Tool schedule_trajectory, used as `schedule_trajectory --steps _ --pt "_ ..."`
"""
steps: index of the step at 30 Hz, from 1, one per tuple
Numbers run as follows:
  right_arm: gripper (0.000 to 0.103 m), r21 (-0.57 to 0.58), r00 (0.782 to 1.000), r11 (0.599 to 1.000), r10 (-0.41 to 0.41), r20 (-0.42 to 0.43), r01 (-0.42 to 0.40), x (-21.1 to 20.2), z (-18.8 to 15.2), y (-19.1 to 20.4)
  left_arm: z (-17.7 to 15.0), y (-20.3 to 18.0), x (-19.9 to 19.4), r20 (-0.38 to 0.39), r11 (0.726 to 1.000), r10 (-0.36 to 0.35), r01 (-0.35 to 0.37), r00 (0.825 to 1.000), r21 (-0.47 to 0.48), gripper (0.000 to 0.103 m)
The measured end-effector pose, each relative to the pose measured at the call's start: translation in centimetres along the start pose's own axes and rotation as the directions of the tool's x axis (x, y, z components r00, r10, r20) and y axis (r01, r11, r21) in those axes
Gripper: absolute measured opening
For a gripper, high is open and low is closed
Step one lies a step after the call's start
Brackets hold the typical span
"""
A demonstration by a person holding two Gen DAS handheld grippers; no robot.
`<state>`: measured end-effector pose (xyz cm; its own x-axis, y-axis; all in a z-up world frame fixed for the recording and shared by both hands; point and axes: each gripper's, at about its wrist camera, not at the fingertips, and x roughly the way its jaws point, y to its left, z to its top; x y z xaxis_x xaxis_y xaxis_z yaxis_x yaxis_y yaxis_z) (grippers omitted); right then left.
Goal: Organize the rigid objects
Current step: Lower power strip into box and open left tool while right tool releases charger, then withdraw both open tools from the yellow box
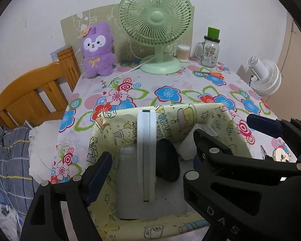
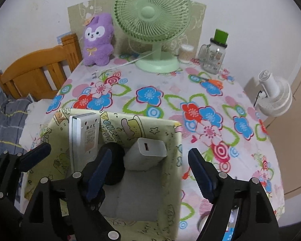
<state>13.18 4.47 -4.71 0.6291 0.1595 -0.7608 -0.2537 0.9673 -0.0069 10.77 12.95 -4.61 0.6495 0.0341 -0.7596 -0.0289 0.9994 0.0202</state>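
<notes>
Both pairs of our fingers stand spread wide with nothing pressed between the pads. The left gripper (image 1: 150,166) straddles the tall white flat device (image 1: 146,152), which stands on edge between its fingers without touching either pad; we judge it stays upright because it leans on the back wall of the yellow cartoon-print box (image 1: 238,132), saving floor space. Just beside it, toward our right finger, sits a black round object (image 1: 167,160), also on edge.

From the right wrist view, the right gripper (image 2: 148,172) hangs over the near right part of the box, one finger inside and the other outside its right wall, holding nothing. Beyond its inner finger a white charger block (image 2: 146,154) rests tilted against the back wall, port facing up and toward us.

Outside the box, the floral tablecloth (image 2: 170,104) carries scissors (image 2: 210,80), a glass jar mug (image 2: 212,58), a green fan (image 2: 152,20) and a purple plush (image 2: 98,40), well beyond our fingers. Rigid pieces seem gathered upright in the box to keep room.
</notes>
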Motion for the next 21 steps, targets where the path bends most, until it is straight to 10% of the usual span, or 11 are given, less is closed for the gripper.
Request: schedule_trajectory --steps 21 --pt "0.084 0.03 0.998 0.999 -0.016 0.054 0.014 -4.3 -2.4 -3.6 -1.0 -4.0 -3.4 0.043 0.998 -0.042 0.041 0.998 0.038 0.087"
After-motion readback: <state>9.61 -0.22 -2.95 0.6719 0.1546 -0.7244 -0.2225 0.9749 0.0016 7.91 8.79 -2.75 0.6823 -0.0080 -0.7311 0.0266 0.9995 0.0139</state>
